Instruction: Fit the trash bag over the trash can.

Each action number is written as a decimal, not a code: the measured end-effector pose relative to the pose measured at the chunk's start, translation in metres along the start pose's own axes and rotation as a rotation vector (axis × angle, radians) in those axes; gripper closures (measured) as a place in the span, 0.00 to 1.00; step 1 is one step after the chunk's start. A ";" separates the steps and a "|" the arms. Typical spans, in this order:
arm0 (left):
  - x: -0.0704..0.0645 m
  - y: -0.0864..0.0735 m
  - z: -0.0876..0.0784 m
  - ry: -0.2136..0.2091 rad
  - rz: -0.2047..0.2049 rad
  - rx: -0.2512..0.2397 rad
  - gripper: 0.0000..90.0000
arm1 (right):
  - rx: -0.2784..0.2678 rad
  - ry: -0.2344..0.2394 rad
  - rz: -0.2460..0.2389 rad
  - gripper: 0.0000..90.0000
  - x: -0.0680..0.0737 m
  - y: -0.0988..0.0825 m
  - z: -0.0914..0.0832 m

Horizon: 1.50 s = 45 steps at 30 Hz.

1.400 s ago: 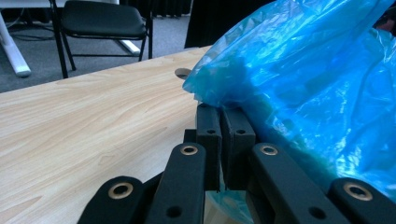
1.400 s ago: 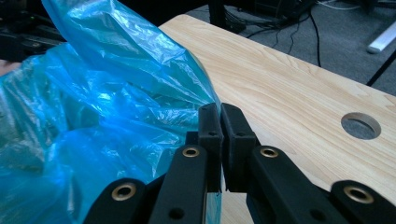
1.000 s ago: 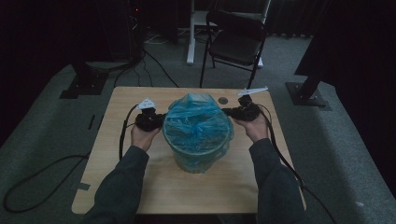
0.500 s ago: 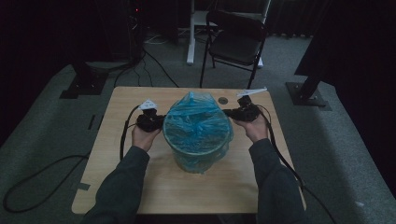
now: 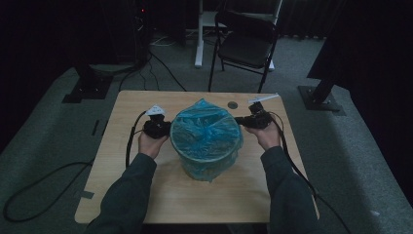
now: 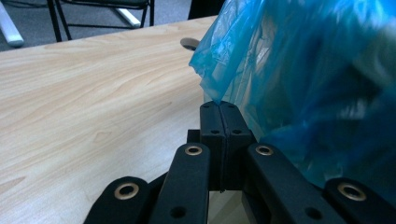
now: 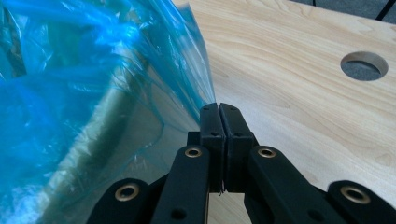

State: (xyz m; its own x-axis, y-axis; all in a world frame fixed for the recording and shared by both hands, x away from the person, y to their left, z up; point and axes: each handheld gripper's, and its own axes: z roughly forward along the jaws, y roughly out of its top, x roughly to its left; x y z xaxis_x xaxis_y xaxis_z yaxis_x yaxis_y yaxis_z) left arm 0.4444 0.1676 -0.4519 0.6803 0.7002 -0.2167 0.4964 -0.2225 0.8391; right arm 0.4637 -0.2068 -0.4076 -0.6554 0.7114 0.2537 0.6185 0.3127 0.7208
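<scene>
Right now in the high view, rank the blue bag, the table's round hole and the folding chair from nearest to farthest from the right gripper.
1. Blue bag, pinched in the right gripper.
2. Round hole, just behind, on the tabletop.
3. Folding chair, beyond the table's far edge.

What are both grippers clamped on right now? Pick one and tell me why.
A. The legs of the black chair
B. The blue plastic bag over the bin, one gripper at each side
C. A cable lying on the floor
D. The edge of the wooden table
B: the left gripper and the right gripper each have their jaws shut on an edge of the blue plastic bag lining the bin, at opposite sides of it.
</scene>
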 end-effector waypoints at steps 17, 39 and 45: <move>0.008 -0.017 0.006 0.004 -0.049 0.052 1.00 | 0.032 -0.007 0.019 0.99 -0.005 -0.015 -0.001; 0.014 -0.017 -0.052 0.048 -0.059 -0.093 0.68 | -0.120 -0.074 -0.077 0.61 0.014 -0.036 -0.054; 0.009 -0.010 -0.066 0.037 -0.029 -0.126 0.68 | -0.114 -0.099 -0.104 0.60 0.020 -0.049 -0.060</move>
State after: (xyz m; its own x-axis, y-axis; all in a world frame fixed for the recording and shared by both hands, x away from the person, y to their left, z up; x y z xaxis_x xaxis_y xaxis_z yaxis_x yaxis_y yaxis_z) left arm 0.4096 0.2209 -0.4295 0.6449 0.7304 -0.2252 0.4421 -0.1161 0.8894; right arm 0.3943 -0.2461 -0.3989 -0.6638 0.7393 0.1137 0.4932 0.3183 0.8096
